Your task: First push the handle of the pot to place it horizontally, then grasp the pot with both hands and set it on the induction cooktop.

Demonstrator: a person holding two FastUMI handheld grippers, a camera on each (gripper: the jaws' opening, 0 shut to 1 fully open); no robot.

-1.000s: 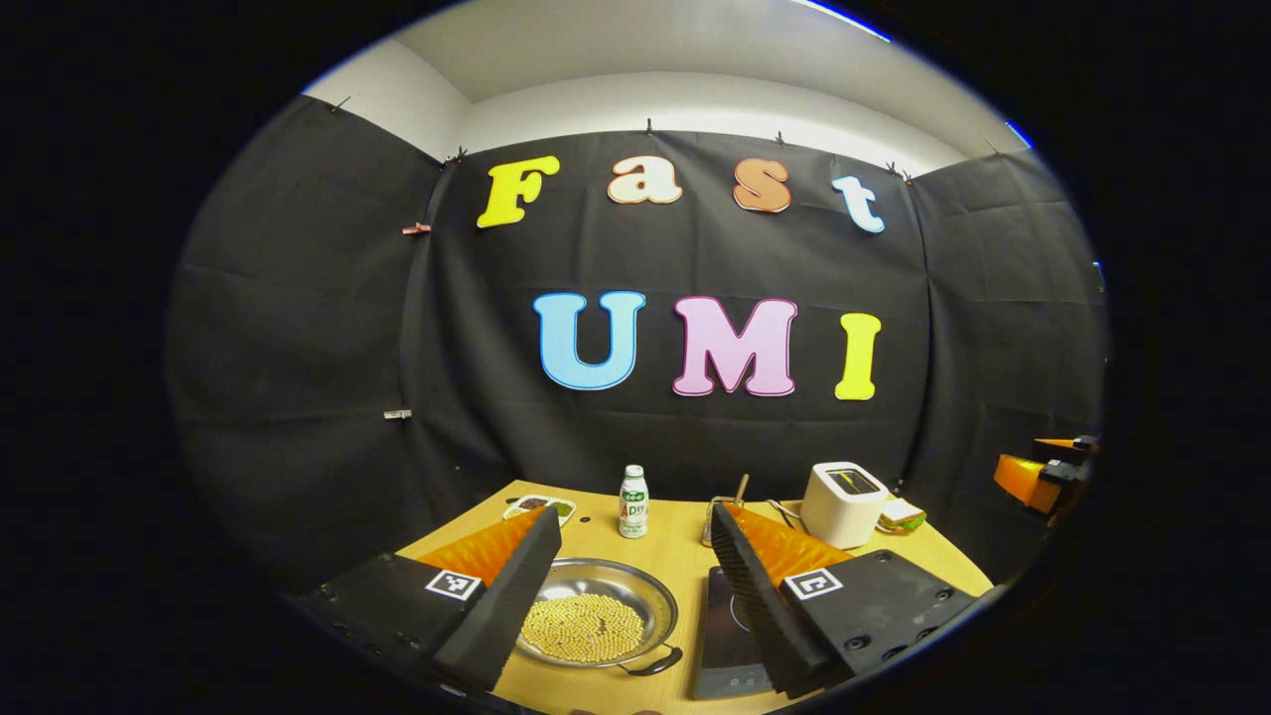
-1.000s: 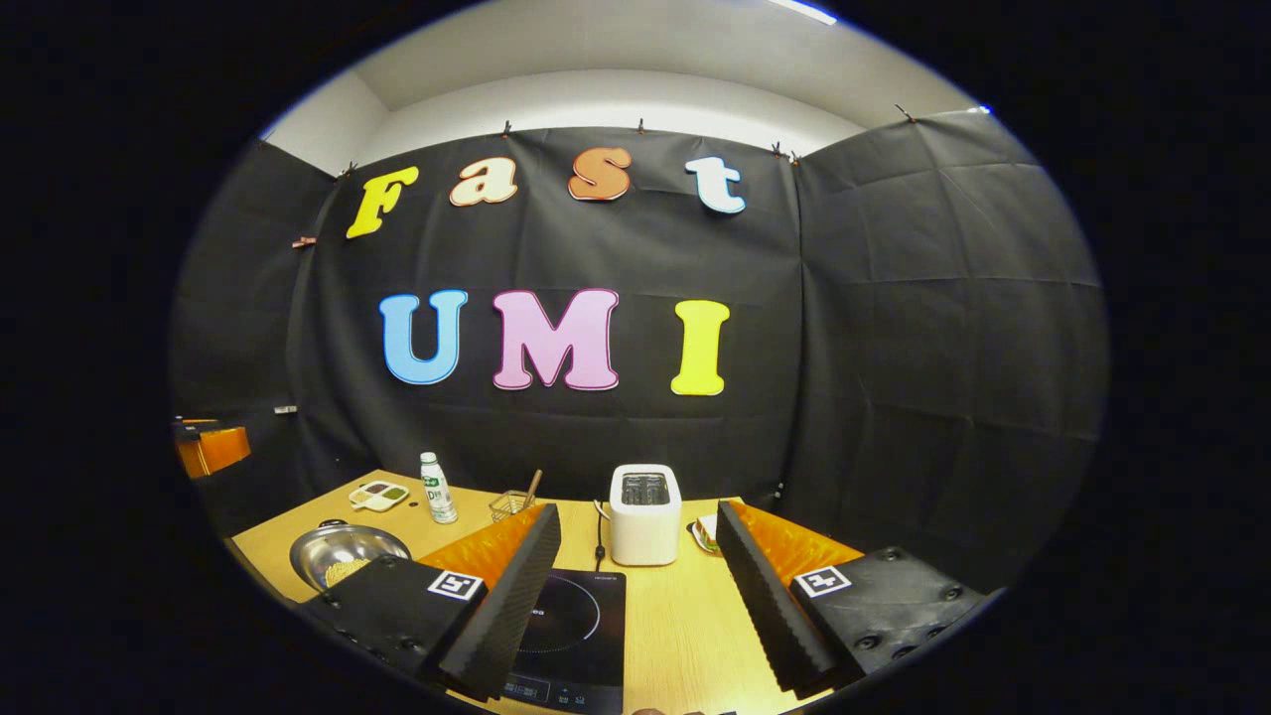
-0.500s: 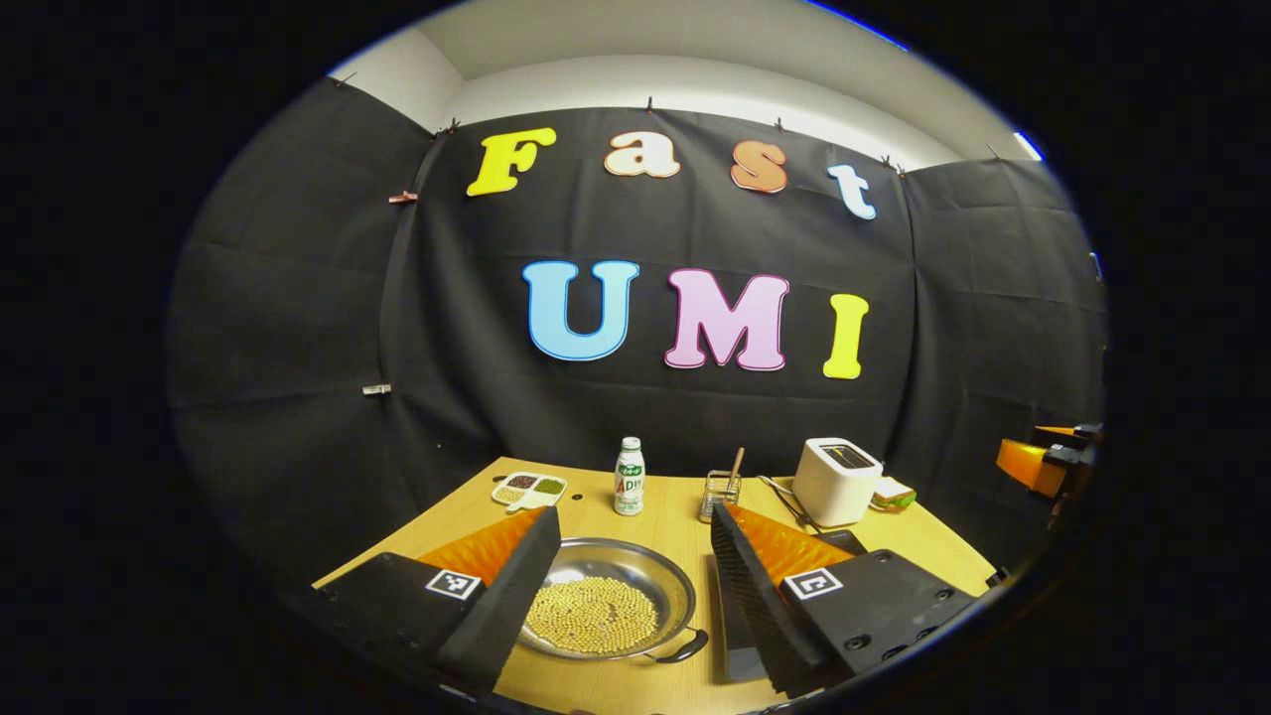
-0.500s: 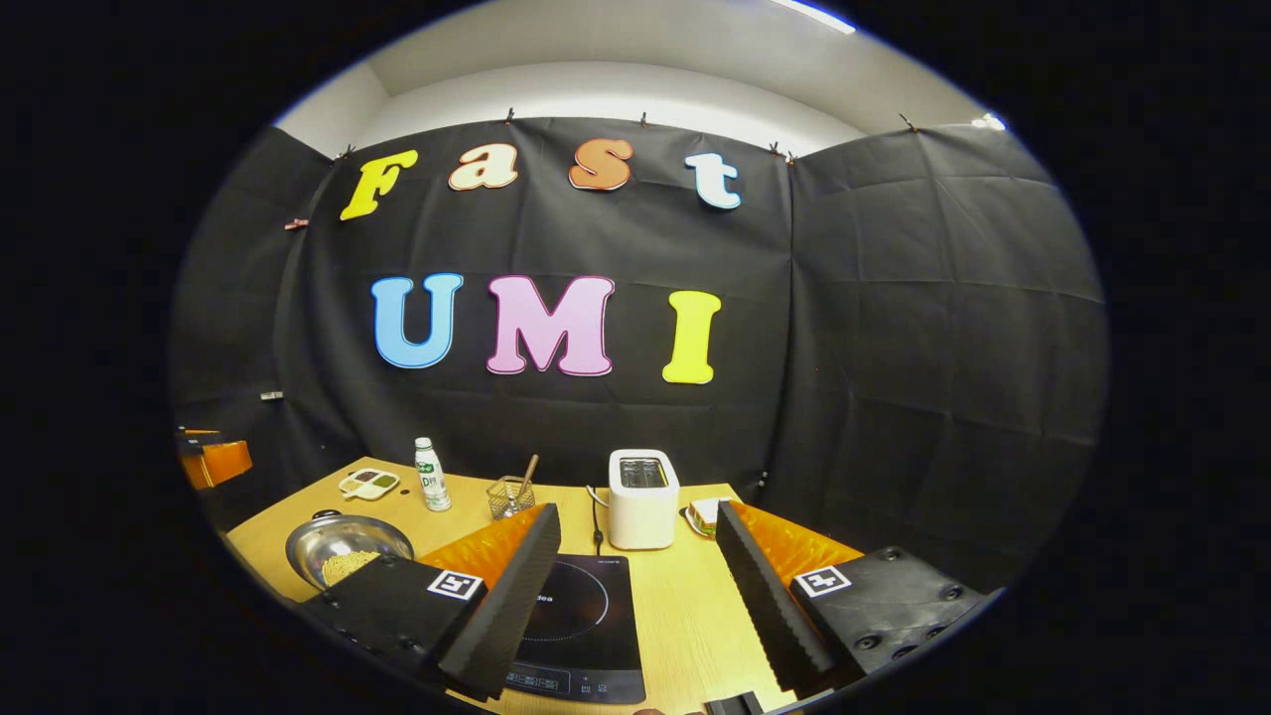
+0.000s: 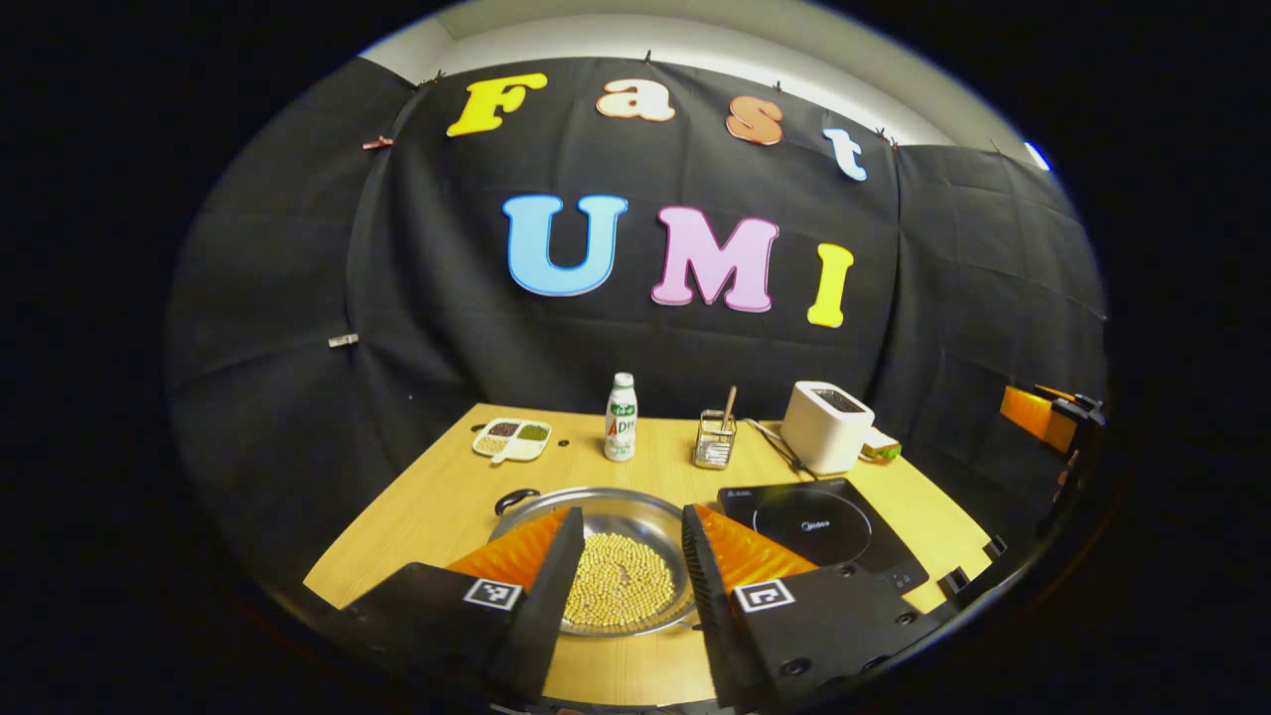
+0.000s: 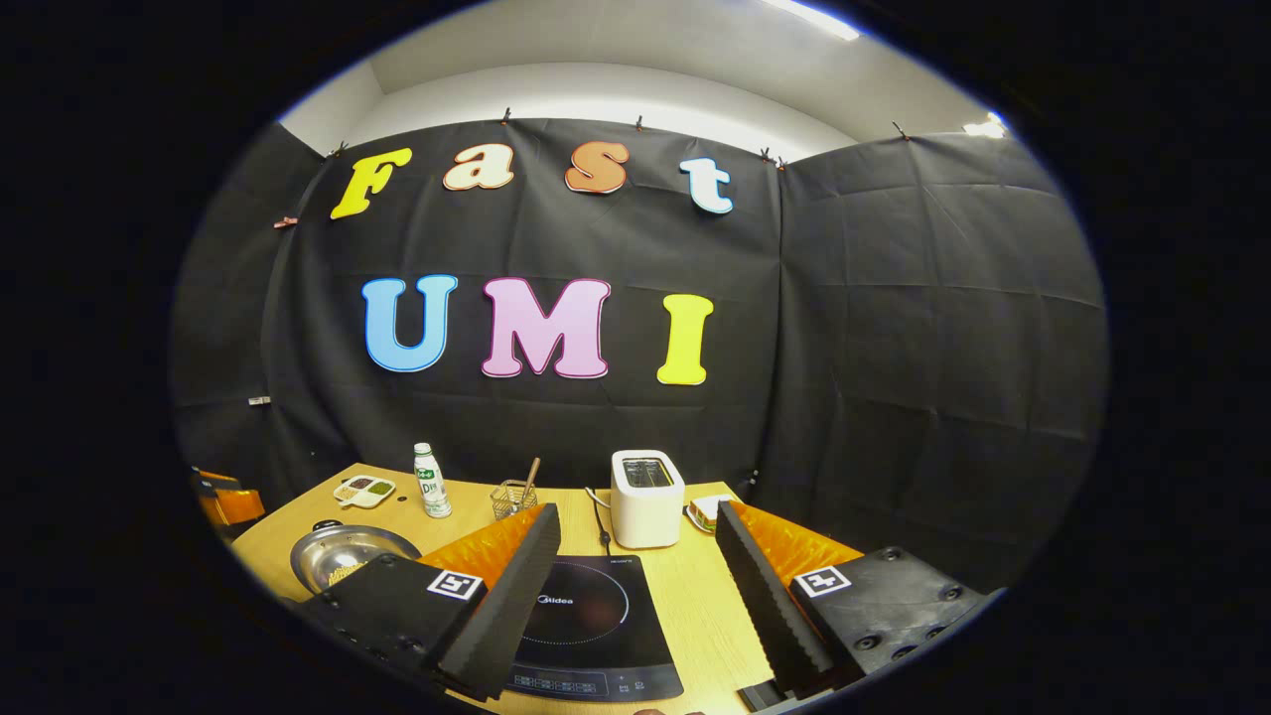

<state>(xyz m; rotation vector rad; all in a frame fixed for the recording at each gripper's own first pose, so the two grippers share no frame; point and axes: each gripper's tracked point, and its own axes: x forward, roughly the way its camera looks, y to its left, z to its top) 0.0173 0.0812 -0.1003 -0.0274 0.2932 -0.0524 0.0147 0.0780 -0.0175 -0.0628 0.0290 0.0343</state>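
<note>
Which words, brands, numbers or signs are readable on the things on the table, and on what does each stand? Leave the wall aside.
"Midea": printed on the glass top of the induction cooktop.
Control markings along the cooktop's near edge: too small to read.
Print on the bottle: too small to read.
Coded square tags by the fingers: black and white patterns, no words.

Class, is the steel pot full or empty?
Partly full: pale beans cover the bottom of the steel pot; its upper wall is bare.
</note>
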